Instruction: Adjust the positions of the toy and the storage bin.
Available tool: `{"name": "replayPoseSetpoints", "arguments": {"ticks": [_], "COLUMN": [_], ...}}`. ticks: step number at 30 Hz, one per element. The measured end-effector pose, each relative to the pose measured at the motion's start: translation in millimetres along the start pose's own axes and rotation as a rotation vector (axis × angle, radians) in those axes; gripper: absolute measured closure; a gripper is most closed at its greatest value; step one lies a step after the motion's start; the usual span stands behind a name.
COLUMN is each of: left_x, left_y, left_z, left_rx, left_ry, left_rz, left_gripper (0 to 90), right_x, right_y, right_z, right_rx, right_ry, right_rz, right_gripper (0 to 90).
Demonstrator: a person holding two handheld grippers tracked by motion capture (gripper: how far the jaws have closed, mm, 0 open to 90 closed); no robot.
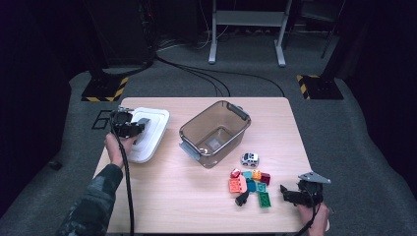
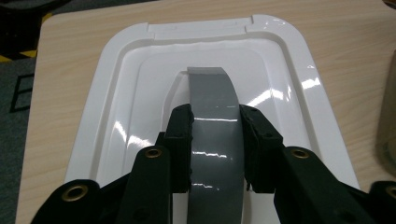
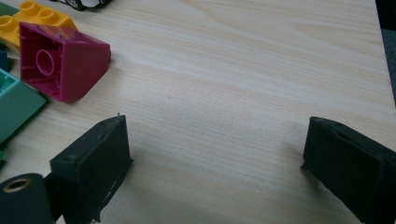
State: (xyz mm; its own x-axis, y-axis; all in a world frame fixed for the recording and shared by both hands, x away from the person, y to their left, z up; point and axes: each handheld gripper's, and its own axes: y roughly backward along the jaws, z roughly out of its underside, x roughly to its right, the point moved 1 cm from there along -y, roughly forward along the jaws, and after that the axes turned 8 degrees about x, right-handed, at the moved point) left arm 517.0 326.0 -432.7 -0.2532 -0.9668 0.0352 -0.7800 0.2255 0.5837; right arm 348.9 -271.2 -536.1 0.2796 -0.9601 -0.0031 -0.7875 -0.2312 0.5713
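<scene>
High view first: our left tool [image 1: 134,127] sits over the white lid [image 1: 156,129] at the left side of the surface [image 1: 162,196], apart from the clear brown bin [image 1: 215,132] it belongs to. In the left gripper view the two black jaws are pressed in on the grey handle [image 2: 212,116] that arches up from the lid's middle, one pad on each edge of the strap. We judge this a sensible hold: the handle is the one raised part of a flat, glossy lid, so pinching it across its width gives a grip that the smooth rim would not. The lid appears to lie flat on the surface, its recessed centre facing up.

Our right tool [image 1: 293,194] rests low near the front right corner, jaws spread wide with nothing between them but bare wood, as the right gripper view shows. It waits just beside the heap of toy bricks [image 1: 250,186]; a magenta brick [image 3: 63,63] lies just ahead at its left. A small toy car [image 1: 249,159] stands between the bricks and the bin. The bin is open and looks empty, so we take it the toys have yet to go in.
</scene>
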Motion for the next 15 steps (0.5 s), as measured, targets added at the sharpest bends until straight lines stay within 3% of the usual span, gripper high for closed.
{"name": "replayPoseSetpoints", "arguments": {"ticks": [5, 15], "left_x": [-3.7, -5.4], "left_y": [-6.9, -23.7], "left_z": [13.4, 42.3], "left_rx": [-0.008, -0.053], "left_ry": [0.036, 0.063], "left_rz": [-0.013, -0.031], "left_gripper": [66.9, 66.9], "right_x": [0.0, 0.0], "right_y": [0.1, 0.1], "right_z": [0.0, 0.0], "right_rx": [0.000, 0.000], "right_ry": [0.000, -0.002], "right_rz": [0.001, 0.002], "right_gripper": [6.6, 6.8]}}
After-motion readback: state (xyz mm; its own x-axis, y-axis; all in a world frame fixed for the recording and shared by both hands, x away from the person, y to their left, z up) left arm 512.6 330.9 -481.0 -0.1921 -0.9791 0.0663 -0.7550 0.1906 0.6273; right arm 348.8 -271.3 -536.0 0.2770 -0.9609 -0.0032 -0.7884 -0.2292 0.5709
